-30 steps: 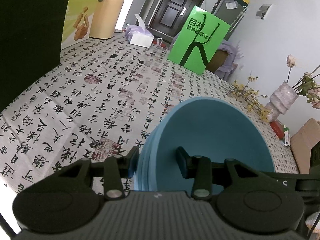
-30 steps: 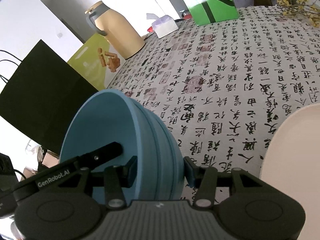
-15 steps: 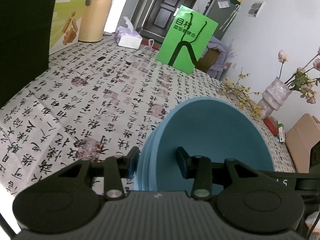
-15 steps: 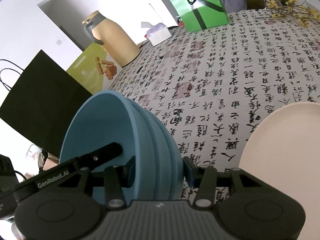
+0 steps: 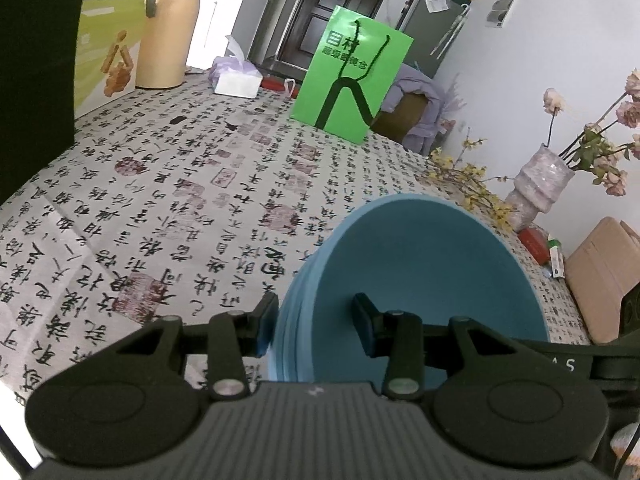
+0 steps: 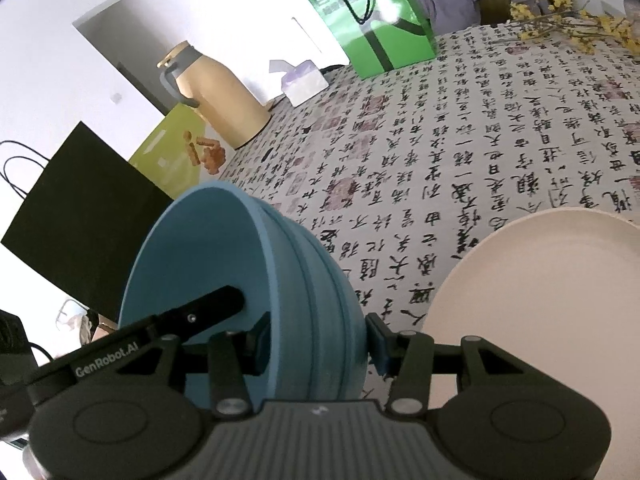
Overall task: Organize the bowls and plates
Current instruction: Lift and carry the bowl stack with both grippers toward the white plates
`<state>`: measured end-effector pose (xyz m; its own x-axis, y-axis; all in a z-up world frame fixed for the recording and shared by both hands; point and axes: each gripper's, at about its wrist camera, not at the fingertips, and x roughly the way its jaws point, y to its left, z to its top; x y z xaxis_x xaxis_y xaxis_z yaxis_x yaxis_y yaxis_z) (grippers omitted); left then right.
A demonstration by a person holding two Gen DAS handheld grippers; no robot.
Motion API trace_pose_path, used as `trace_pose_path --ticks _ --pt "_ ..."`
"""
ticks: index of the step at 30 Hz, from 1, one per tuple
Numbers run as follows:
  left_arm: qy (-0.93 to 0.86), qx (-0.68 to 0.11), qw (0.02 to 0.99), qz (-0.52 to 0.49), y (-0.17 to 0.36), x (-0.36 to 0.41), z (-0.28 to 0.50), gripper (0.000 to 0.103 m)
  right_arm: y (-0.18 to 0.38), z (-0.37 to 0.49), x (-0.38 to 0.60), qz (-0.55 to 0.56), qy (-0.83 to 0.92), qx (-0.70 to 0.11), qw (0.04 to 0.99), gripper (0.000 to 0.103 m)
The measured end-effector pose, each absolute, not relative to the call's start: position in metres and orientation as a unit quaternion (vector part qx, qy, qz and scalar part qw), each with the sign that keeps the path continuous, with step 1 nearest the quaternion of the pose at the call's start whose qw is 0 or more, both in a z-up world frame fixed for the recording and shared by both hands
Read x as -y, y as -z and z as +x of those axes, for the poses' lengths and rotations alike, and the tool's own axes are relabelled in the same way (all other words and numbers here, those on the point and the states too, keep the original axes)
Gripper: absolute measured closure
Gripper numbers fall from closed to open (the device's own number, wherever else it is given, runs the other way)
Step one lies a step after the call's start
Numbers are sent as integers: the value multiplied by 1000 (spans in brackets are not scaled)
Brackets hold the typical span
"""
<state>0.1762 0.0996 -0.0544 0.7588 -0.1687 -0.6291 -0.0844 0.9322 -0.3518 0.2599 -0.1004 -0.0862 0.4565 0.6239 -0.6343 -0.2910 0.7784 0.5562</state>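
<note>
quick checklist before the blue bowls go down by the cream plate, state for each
1. Left tool clamped on the stack of blue bowls, one finger inside, one outside: ok.
2. Right tool clamped on the opposite rim: ok.
3. Bowls nested evenly, ridges aligned: ok.
4. Stack lifted off the tablecloth: cannot tell.
5. Cream plate bare, nothing on its visible part: ok.
6. Cloth between stack and plate free of objects: ok.
</note>
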Motion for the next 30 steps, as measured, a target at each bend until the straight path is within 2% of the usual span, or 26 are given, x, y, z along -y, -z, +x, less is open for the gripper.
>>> trace_pose_path --ticks 30 --pt "36 -345 923 -165 52 -50 184 62 90 262 152 211 -266 -430 836 56"
